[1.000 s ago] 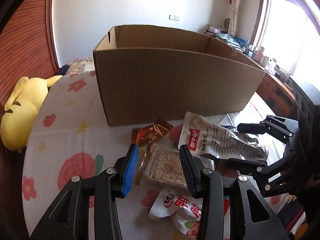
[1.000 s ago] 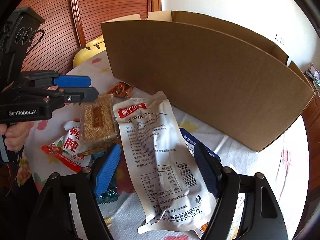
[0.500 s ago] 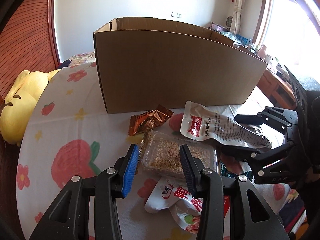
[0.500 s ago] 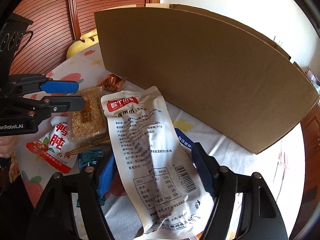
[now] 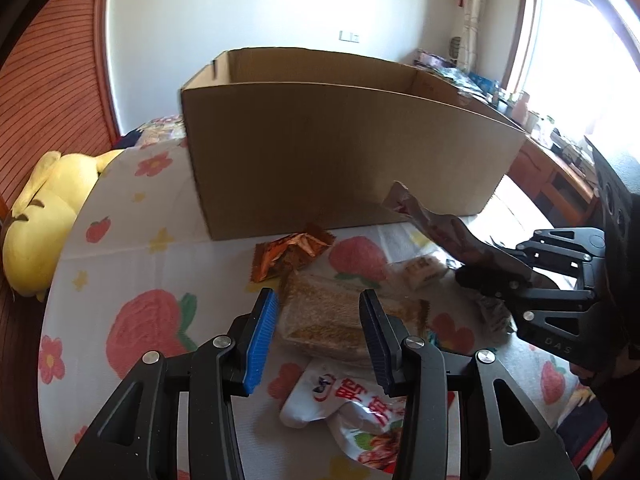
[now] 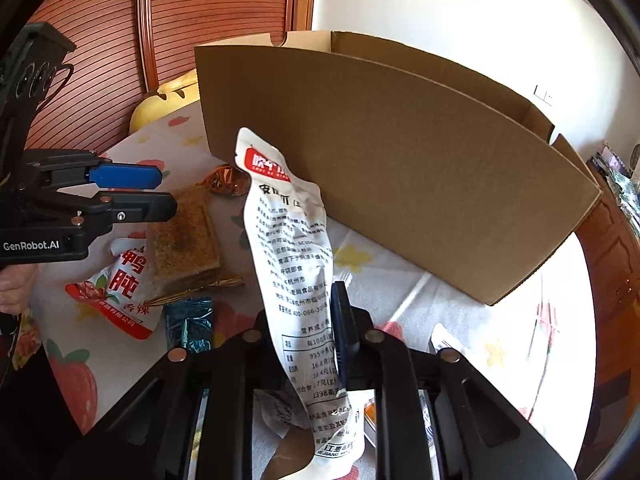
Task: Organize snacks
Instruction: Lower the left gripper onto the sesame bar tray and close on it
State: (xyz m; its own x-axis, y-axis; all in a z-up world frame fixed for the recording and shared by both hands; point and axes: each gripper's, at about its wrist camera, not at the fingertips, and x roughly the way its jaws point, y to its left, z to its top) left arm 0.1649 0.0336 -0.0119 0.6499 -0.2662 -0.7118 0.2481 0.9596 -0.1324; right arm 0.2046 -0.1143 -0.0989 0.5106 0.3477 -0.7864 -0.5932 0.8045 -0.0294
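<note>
The right gripper [image 6: 308, 344] is closing, its jaws pinching the white snack pouch [image 6: 290, 236], whose top end tilts up before the open cardboard box [image 6: 400, 168]. The left gripper [image 5: 316, 334] hangs released above the clear-wrapped grain bar [image 5: 328, 312], amid other packets on the floral sheet [image 5: 120, 264]
</note>
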